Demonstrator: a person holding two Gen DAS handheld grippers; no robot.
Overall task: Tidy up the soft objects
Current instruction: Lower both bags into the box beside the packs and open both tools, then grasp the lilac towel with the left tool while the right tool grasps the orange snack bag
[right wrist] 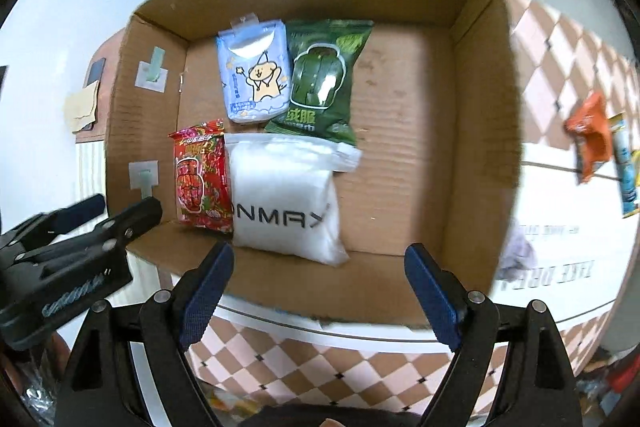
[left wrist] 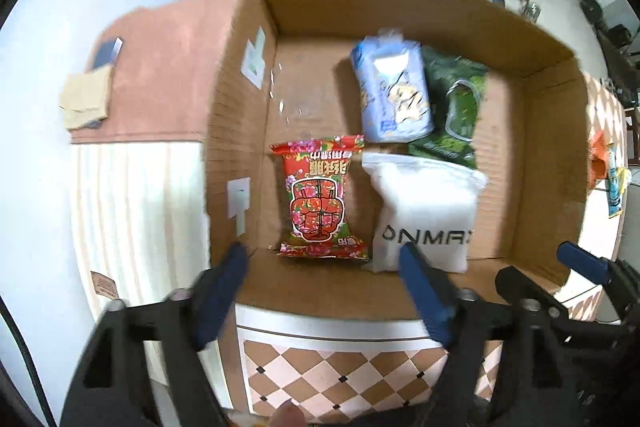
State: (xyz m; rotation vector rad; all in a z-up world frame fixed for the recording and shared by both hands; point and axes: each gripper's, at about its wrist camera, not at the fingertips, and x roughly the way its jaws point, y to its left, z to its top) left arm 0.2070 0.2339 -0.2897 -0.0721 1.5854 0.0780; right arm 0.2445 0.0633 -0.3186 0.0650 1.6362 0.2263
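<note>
An open cardboard box (left wrist: 532,131) (right wrist: 476,99) holds a red floral packet (left wrist: 320,199) (right wrist: 202,179), a white soft pouch (left wrist: 424,211) (right wrist: 284,195), a pale blue packet with a cartoon dog (left wrist: 394,87) (right wrist: 256,75) and a green packet (left wrist: 456,103) (right wrist: 324,79). My left gripper (left wrist: 324,255) is open and empty above the box's near wall. My right gripper (right wrist: 320,255) is open and empty over the near wall. Each gripper shows at the edge of the other's view, the left (right wrist: 116,207) and the right (left wrist: 536,263).
The box stands on a cloth with a brown and white diamond pattern (right wrist: 304,359). An orange packet (right wrist: 592,135) and a blue and yellow packet (right wrist: 626,163) lie on the cloth right of the box. A beige folded cloth (left wrist: 86,99) lies on a pink surface to the left.
</note>
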